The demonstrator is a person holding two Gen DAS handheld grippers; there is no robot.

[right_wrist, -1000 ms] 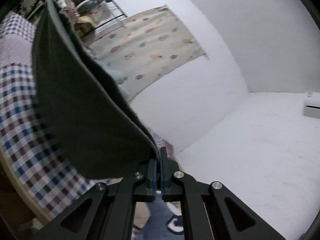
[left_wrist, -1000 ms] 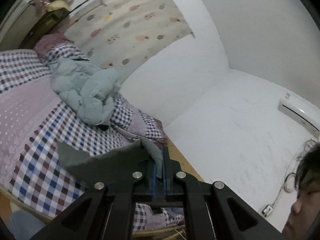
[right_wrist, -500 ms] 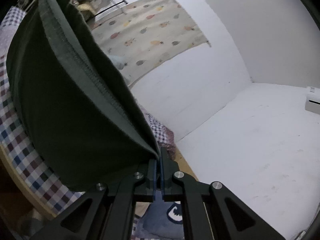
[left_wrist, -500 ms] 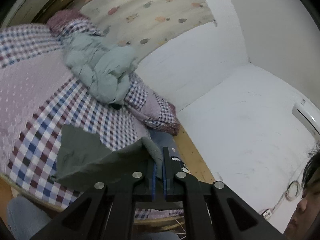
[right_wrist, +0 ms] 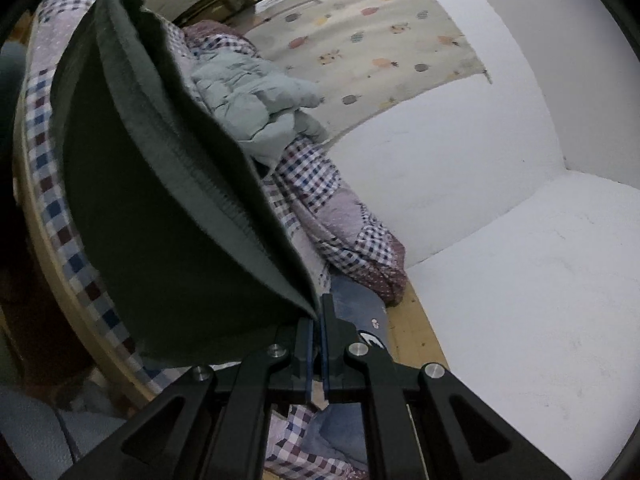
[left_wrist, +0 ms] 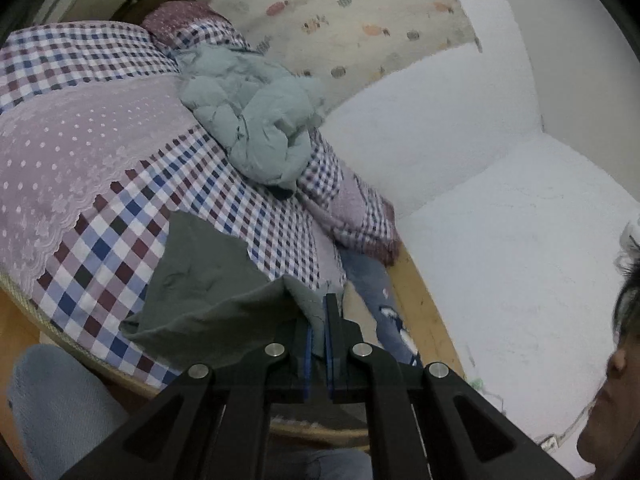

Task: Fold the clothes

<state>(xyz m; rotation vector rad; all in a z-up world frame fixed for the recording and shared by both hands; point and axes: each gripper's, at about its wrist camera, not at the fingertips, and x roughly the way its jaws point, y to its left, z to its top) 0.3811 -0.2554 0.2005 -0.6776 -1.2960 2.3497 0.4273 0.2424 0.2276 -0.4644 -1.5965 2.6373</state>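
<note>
We see the bed (left_wrist: 100,208) first, spread with a checked quilt that has a lilac dotted panel, and filling the left half of both wrist views. A pale blue padded jacket (left_wrist: 256,120) lies crumpled on it towards the far end, near a curtain (left_wrist: 360,20) printed with small fruits. A bunched fold of the quilt runs down the bed's far edge, against the white wall.

The dark green garment (left_wrist: 200,292) is stretched between our two grippers. In the left view its lower part lies on the checked quilt near the bed's near edge, while a raised corner runs up into the left gripper (left_wrist: 318,320), whose blue pads are pinched together on that corner. The gripper points slightly downwards over the bed edge.

In the right view the garment (right_wrist: 160,220) hangs as a wide curved sheet (its stitched hem plainly visible), tapering to a point gripped by the right gripper (right_wrist: 317,320), jaws closed tight on the cloth. It too tilts slightly down.

A person's face shows at the left view's lower right edge.
</note>
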